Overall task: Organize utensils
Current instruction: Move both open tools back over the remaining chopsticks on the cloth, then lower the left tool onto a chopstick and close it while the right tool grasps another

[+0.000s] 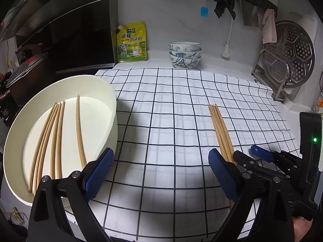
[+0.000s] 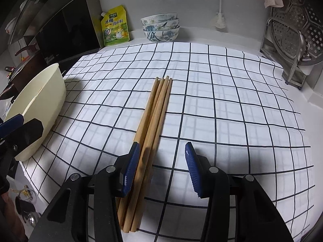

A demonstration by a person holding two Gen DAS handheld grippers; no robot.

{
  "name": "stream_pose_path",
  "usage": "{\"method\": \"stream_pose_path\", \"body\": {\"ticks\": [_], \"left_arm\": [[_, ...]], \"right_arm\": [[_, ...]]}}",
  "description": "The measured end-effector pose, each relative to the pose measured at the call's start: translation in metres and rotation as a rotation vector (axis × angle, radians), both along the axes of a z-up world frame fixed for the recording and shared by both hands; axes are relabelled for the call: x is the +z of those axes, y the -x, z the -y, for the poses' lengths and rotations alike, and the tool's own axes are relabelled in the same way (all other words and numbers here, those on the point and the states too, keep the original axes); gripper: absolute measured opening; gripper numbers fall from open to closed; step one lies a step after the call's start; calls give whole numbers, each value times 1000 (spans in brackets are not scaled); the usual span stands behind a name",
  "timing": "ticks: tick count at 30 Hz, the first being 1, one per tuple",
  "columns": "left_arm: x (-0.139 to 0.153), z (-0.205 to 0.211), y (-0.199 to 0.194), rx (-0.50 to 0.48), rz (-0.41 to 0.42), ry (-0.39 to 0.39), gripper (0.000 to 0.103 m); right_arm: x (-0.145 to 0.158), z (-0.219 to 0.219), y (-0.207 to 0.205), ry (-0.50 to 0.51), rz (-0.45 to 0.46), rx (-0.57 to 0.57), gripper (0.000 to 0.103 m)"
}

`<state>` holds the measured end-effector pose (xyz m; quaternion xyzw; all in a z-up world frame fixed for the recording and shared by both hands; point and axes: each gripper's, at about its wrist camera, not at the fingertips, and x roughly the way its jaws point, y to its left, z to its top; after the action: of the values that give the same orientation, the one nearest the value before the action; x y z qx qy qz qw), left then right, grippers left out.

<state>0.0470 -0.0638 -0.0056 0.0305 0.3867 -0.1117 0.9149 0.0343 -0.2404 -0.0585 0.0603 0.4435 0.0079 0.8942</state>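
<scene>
1. The left wrist view looks forward and down from low over the checked cloth, the cream basin close at left.
2. The right wrist view looks likewise, nearer the chopsticks.
3. Both share the cloth, basin, chopsticks and far stacked bowls.

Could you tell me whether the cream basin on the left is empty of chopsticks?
No, the left wrist view shows several wooden chopsticks lying on the floor of the cream basin.
</scene>
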Motion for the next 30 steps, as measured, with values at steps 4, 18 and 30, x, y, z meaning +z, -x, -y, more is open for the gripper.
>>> {"method": "stream_pose_path", "body": {"ticks": [4,18,30], "left_arm": [[-4,7,1,-12,-3,-6,93],[-25,30,-1,-50,-50,-11,93],[-44,63,-15,-88,-79,-22,93]], "right_arm": [[-5,0,-1,13,-14,1,45],[-10,28,7,8,-24,-50,45],[-12,57,16,-52,-12,-102,45]]}}
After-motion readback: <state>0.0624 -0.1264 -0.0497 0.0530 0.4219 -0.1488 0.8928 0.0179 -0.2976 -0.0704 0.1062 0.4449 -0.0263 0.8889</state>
